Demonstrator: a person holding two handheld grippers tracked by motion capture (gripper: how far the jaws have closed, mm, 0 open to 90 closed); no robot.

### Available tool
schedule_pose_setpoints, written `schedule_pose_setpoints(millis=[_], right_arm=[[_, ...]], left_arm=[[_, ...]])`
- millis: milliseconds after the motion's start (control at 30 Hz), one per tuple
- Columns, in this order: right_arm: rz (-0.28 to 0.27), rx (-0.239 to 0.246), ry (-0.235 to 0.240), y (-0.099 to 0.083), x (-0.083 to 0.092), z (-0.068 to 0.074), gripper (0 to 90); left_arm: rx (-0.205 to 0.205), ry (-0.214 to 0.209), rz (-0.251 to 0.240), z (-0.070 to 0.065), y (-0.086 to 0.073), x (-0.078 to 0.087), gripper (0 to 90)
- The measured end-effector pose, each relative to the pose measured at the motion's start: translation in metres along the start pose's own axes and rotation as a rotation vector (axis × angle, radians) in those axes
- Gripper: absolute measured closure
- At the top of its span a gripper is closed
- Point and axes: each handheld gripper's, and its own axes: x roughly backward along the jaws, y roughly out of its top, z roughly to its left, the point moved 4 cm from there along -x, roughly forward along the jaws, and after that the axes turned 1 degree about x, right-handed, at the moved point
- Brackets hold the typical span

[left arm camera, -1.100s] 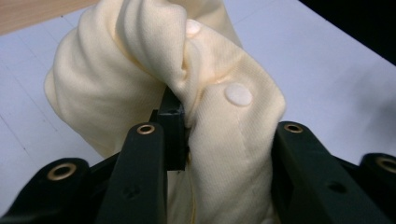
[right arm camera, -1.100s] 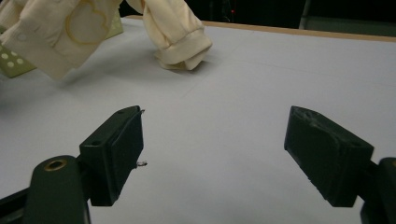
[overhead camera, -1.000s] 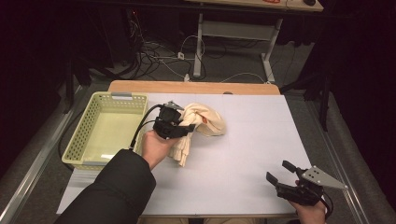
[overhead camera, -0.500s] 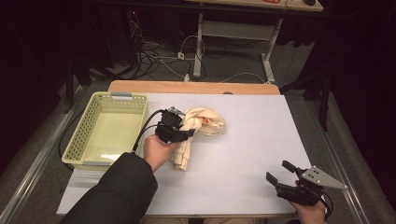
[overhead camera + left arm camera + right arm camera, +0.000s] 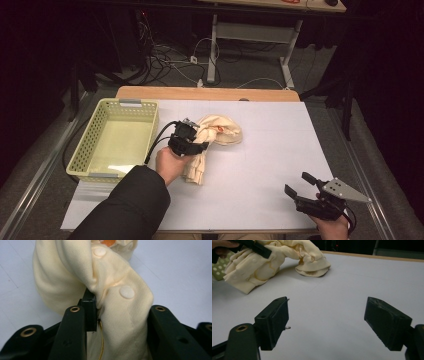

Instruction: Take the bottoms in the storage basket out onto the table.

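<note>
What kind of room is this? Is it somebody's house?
Probably not a house; it looks like a lab or workshop. A table with a white cover holds a cream garment and a yellow basket, and loose cables lie on the floor by a metal desk frame.

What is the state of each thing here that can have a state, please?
Left tongs: shut on the cream garment.
Right tongs: open, holding nothing, near the table's edge.
Cream garment: crumpled, partly lifted.
Basket: upright, looks empty.
</note>
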Motion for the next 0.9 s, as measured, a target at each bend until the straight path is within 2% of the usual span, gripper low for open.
schedule_pose_setpoints(millis=[200, 400, 900], right_arm=[[0.001, 0.000, 0.001, 0.000, 0.000, 0.000, 20.1], [-0.001, -0.001, 0.002, 0.000, 0.000, 0.000, 20.1], [-0.004, -0.002, 0.004, 0.000, 0.001, -0.001, 20.2]], left_arm=[[-0.020, 0.032, 0.019, 0.000, -0.003, -0.009, 55.7], [-0.037, 0.043, 0.038, 0.000, -0.005, -0.018, 51.8], [-0.019, 0.048, 0.109, 0.002, -0.011, -0.040, 37.7]])
